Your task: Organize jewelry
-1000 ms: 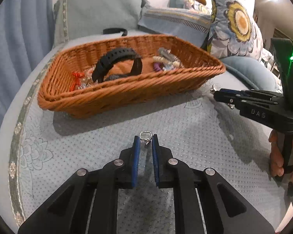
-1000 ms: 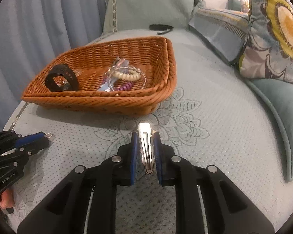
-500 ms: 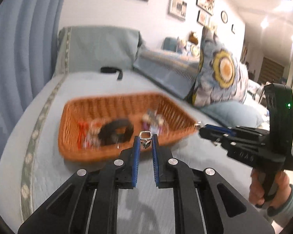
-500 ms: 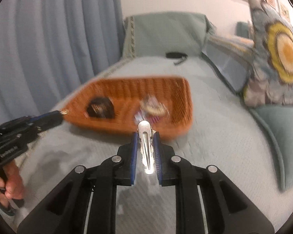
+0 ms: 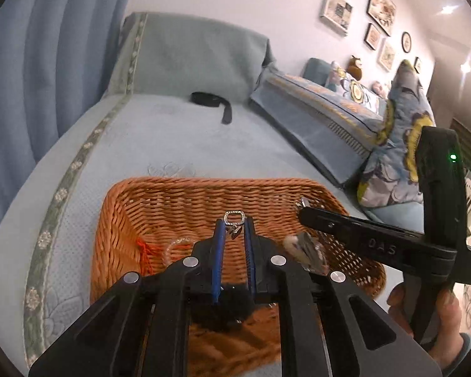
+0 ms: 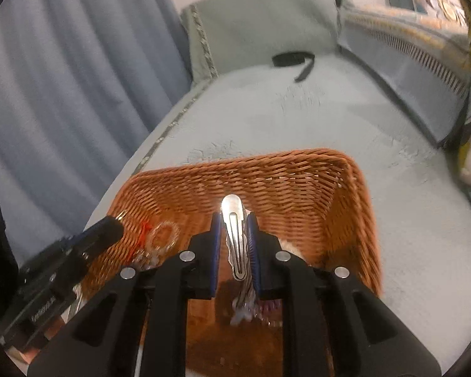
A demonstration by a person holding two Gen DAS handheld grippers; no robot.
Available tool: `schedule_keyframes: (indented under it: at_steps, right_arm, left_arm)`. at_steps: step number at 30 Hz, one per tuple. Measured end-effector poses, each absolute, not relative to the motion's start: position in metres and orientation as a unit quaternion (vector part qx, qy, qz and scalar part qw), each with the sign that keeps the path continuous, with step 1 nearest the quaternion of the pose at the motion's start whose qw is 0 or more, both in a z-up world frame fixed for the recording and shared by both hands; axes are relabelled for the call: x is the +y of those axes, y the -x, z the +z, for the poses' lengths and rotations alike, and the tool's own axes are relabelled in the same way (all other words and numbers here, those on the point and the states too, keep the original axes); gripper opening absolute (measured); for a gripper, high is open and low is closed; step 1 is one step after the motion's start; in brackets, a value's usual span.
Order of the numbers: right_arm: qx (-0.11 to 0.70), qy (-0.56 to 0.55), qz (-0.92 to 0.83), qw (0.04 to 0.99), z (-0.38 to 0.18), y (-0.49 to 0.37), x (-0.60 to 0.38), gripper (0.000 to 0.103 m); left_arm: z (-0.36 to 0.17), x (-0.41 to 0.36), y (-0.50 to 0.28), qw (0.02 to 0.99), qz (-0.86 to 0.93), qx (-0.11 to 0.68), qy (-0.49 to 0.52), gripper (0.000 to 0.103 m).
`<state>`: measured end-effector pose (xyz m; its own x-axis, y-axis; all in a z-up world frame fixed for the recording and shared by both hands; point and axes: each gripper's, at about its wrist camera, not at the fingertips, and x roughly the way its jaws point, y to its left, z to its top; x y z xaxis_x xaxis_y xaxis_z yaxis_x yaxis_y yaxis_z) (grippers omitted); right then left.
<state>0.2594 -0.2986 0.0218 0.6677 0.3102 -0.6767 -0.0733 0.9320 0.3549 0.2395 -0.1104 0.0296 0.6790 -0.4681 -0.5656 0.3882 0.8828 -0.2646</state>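
Both grippers have swung up off the bedspread and now hang over the wicker basket [image 5: 179,201]. Left gripper [image 5: 234,224] is clamped nearly shut on a small silver pendant [image 5: 234,218], poking above its tips. Right gripper [image 6: 233,220] pinches a silver hair clip [image 6: 234,235] lengthwise between its blue pads. Below, inside the basket, lie a clear ring [image 6: 163,235] and red cord [image 5: 143,253]. A black strap [image 5: 213,100] rests far back on the bedspread [image 5: 160,132].

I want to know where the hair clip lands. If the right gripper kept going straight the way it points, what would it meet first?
Most likely the wicker basket: the right gripper, shut on the silver hair clip, aims at its inside far wall or floor; depth is unclear.
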Motion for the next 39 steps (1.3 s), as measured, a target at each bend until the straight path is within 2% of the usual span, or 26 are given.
schedule_keyframes:
  at_steps: [10, 11, 12, 16, 20, 22, 24, 29, 33, 36, 38, 39]
  right_arm:
    - [0.421, -0.125, 0.087, 0.894, 0.009, -0.277, -0.286, 0.015]
    - [0.423, -0.126, 0.089, 0.893, 0.009, -0.277, -0.286, 0.016]
    - [0.422, -0.128, 0.091, 0.893, 0.009, -0.275, -0.288, 0.018]
    - [0.402, -0.123, 0.101, 0.902, 0.017, -0.261, -0.292, 0.035]
    - [0.377, -0.109, 0.113, 0.913, 0.032, -0.235, -0.294, 0.036]
    - [0.36, -0.096, 0.118, 0.921, 0.039, -0.211, -0.293, 0.036]
    - [0.346, -0.083, 0.122, 0.927, 0.044, -0.189, -0.29, 0.037]
    - [0.312, -0.047, 0.114, 0.942, 0.042, -0.127, -0.276, 0.048]
    - [0.289, -0.033, 0.094, 0.952, 0.031, -0.088, -0.268, 0.05]
    - [0.268, -0.034, 0.079, 0.96, 0.022, -0.064, -0.267, 0.052]
    - [0.261, -0.033, 0.07, 0.962, 0.016, -0.052, -0.266, 0.065]
    - [0.254, -0.036, 0.066, 0.964, 0.013, -0.043, -0.266, 0.067]
  left_arm:
    - [0.0, -0.106, -0.251, 0.901, -0.231, 0.357, 0.089, 0.012]
    - [0.0, -0.105, -0.25, 0.902, -0.229, 0.353, 0.094, 0.016]
    - [0.0, -0.104, -0.249, 0.901, -0.231, 0.353, 0.096, 0.024]
    - [0.011, -0.095, -0.237, 0.91, -0.237, 0.325, 0.105, 0.042]
    - [0.03, -0.083, -0.214, 0.922, -0.236, 0.292, 0.096, 0.044]
    - [0.038, -0.076, -0.196, 0.927, -0.235, 0.276, 0.093, 0.049]
    - [0.041, -0.069, -0.172, 0.933, -0.231, 0.26, 0.091, 0.059]
    - [0.037, -0.064, -0.119, 0.947, -0.212, 0.236, 0.056, 0.066]
    - [0.029, -0.064, -0.086, 0.958, -0.18, 0.221, 0.02, 0.078]
    - [0.022, -0.06, -0.065, 0.966, -0.156, 0.207, 0.006, 0.079]
    - [0.019, -0.059, -0.057, 0.969, -0.144, 0.202, -0.001, 0.079]
    - [0.018, -0.057, -0.051, 0.971, -0.136, 0.198, -0.003, 0.079]
